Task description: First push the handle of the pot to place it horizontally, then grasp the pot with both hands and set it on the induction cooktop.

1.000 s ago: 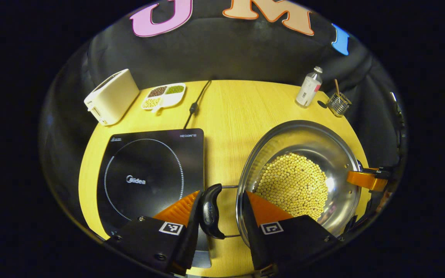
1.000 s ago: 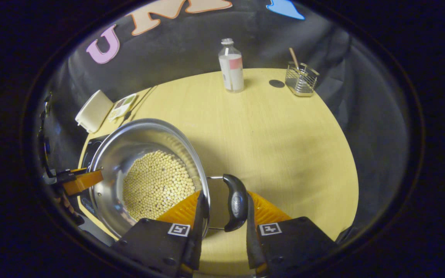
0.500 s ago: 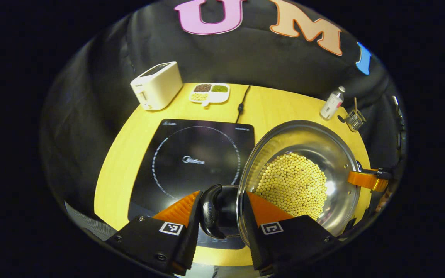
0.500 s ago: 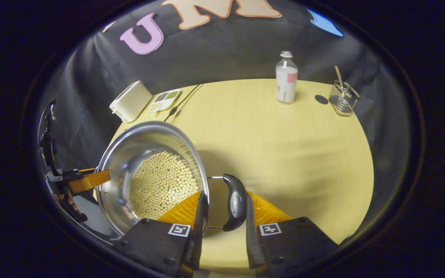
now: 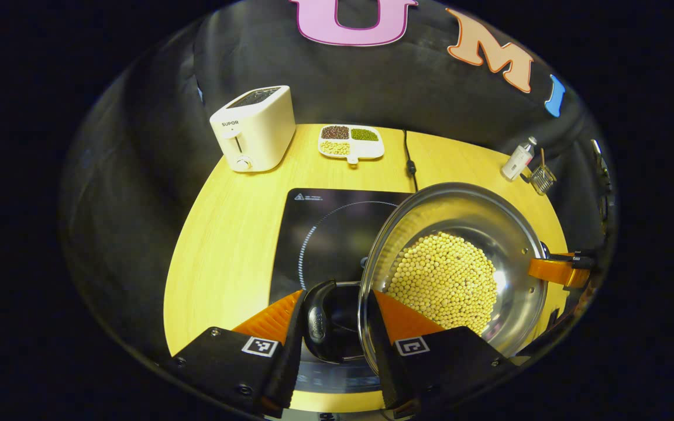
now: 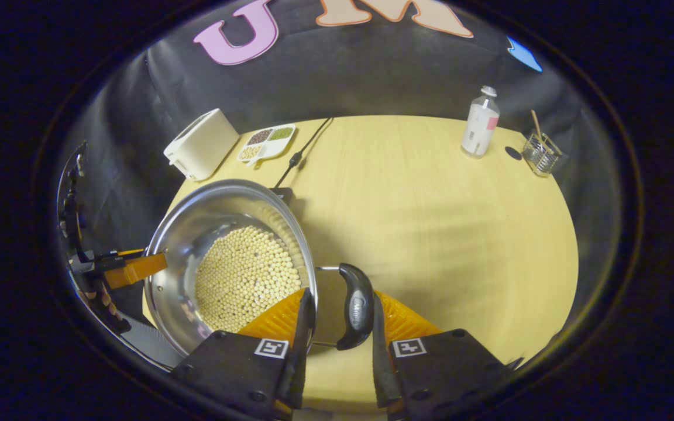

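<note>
You've got the pot (image 5: 489,234) gripped w/ both tools. Your left gripper (image 5: 330,321) is clamped across the pot's left side: one finger outside the black handle (image 5: 318,318), the other inside the rim, so both the handle and the pot wall sit between them. Your right gripper (image 6: 337,318) does the same on the opposite handle (image 6: 354,305), w/ the steel rim pinched next to it.

Vs 1 s ago: the pot has travelled left. Back then it sat over bare table (image 5: 231,234), beside the induction cooktop (image 5: 325,234), w/ the left handle over wood. Half a sec ago the handle had reached the cooktop's near right part. Now, in the left gripper view, the pot covers the right part of the black glass and the handle is over it; can't tell if the base is touching or still raised. Soybeans (image 5: 445,283) inside look undisturbed, same heap.

Background has shifted too: toaster (image 5: 254,128) and divided snack dish (image 5: 351,142) have swung toward centre, while the bottle (image 5: 519,159) and wire holder (image 5: 542,178) have slid to the far right and shrunk. In the right gripper view the bottle (image 6: 480,123) and holder (image 6: 540,155) have moved right as well, and the toaster (image 6: 201,144) is more exposed. Cooktop corner (image 6: 283,196) peeks from behind the pot rim. Your grip on both sides is unchanged.
</note>
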{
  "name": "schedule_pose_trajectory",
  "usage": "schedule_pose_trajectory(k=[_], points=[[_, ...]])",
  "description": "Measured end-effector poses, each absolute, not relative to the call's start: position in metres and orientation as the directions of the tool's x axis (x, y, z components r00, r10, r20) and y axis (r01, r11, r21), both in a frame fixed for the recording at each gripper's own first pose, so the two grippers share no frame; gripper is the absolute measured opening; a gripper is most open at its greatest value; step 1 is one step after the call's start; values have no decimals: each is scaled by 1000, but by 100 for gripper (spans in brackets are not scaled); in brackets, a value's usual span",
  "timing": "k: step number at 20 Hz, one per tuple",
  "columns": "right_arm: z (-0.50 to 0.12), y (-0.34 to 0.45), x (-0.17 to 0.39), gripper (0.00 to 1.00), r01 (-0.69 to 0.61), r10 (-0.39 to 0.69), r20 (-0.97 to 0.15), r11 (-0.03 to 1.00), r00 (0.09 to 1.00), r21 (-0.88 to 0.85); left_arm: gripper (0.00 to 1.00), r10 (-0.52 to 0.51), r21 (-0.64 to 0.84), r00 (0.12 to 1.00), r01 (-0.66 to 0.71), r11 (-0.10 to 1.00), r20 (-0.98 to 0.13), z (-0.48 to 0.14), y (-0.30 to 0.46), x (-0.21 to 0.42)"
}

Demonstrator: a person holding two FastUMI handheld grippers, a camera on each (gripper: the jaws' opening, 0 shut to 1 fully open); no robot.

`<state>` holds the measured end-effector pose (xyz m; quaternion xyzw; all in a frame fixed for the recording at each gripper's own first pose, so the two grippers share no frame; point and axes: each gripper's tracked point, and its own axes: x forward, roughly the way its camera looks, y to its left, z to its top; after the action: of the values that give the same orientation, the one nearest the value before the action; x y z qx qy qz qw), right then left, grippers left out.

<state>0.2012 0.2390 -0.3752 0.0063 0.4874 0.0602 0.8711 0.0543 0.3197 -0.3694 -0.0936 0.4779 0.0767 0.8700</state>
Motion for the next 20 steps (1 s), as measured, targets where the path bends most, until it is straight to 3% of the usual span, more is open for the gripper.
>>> schedule_pose_trajectory(k=[1, 2, 3, 10, 12, 15, 19, 20], points=[[-376, 250, 207, 46, -80, 90, -834, 995, 545, 55, 58, 28, -100, 541, -205, 974, -840, -367, 329, 57], [-377, 258, 206, 50, -69, 76, -839, 997, 538, 46, 59, 24, -98, 576, -180, 979, -817, -369, 337, 69], [-380, 266, 204, 46, -61, 66, -851, 997, 521, 40, 59, 19, -83, 565, -155, 984, -825, -373, 346, 68], [-383, 292, 216, 46, 13, -44, -847, 999, 531, -44, 59, 6, -51, 645, -71, 996, -764, -373, 377, 101], [-384, 297, 221, 50, 34, -68, -836, 998, 545, -59, 59, -3, -51, 665, -53, 997, -747, -370, 381, 103], [-385, 301, 223, 46, 45, -80, -824, 997, 561, -66, 59, -9, -49, 685, -39, 998, -729, -370, 389, 112], [-383, 304, 231, 55, 49, -69, -820, 998, 568, -49, 59, 9, -37, 689, -52, 998, -725, -373, 393, 117], [-384, 305, 231, 51, 50, -63, -825, 998, 562, -42, 61, 18, -25, 678, -53, 998, -734, -374, 393, 117]])
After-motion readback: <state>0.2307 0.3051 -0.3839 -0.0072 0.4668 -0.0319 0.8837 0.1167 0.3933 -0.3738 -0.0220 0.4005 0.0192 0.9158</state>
